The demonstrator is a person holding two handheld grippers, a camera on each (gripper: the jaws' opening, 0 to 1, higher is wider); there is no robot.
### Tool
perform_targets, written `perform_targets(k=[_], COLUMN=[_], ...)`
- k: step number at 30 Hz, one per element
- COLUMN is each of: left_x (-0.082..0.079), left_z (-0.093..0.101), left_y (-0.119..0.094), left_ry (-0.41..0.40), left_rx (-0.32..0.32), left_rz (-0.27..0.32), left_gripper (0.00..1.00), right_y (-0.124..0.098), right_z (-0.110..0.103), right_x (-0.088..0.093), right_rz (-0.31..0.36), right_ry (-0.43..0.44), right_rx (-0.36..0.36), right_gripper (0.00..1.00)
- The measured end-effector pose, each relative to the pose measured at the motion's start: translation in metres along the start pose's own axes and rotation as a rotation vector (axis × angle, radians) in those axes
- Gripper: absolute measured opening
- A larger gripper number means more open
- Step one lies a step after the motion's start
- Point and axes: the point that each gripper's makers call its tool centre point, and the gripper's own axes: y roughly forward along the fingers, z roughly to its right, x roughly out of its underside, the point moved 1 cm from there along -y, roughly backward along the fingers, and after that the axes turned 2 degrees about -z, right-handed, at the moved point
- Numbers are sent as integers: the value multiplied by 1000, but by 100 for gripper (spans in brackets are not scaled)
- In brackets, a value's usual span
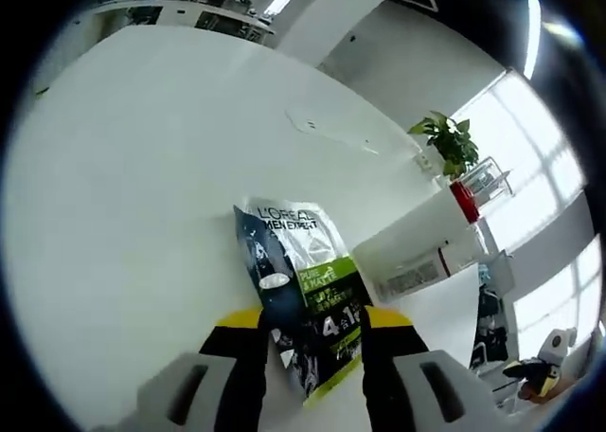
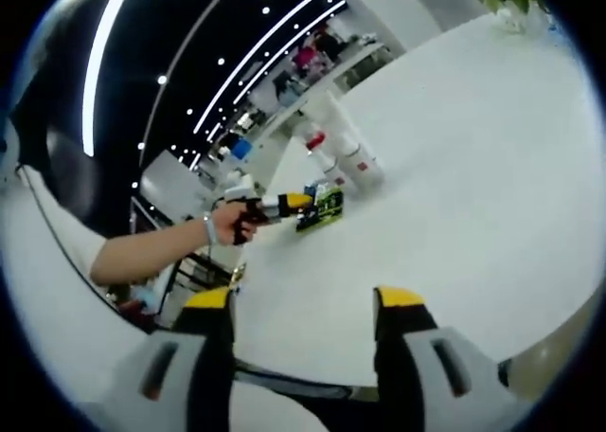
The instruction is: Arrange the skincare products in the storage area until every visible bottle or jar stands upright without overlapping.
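A dark and green L'Oreal Men Expert package [image 1: 308, 299] is held between the black, yellow-tipped jaws of my left gripper [image 1: 312, 323], above the white table [image 1: 142, 167]. From the right gripper view, the left gripper [image 2: 284, 205] is held by a hand, and the package [image 2: 324, 207] sticks out of it just over the table [image 2: 473, 148]. Right behind it stand a few white bottles [image 2: 348, 157], upright; one has a red cap [image 2: 315, 141]. My right gripper [image 2: 303, 299] is open with nothing in it, well short of the bottles.
A potted plant [image 1: 445, 140], a red-topped item [image 1: 465, 200] and a white box-like unit [image 1: 417, 252] sit at the table's far end. A small flat thing [image 1: 308, 124] lies on the tabletop. A person's forearm [image 2: 151, 252] reaches in from the left.
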Motion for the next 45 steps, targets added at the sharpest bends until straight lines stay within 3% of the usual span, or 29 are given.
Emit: perform_targets(k=[9, 16, 27, 33, 40, 44, 45], left_x=[-2, 3, 1, 5, 10, 17, 20], left_z=[-7, -2, -2, -1, -17, -22, -31], left_y=[-6, -1, -13, -43, -93, -117, -125], left_ry=[8, 14, 61, 99, 188, 207, 234], left_rx=[-72, -59, -92, -95, -140, -143, -180], left_rz=[41, 24, 66, 93, 130, 126, 111], left_gripper=[40, 42, 42, 44, 56, 48, 50], right_y=[-1, -6, -11, 3, 20, 31, 33], right_z=[-2, -2, -6, -9, -13, -13, -14], right_x=[-3, -4, 7, 13, -1, -5, -5], right_rz=[14, 36, 40, 28, 35, 39, 40], right_ry=[-6, -1, 1, 15, -28, -14, -13], right_rx=[-8, -4, -13, -53, -60, -55, -55], right_gripper=[58, 58, 58, 58, 67, 76, 77])
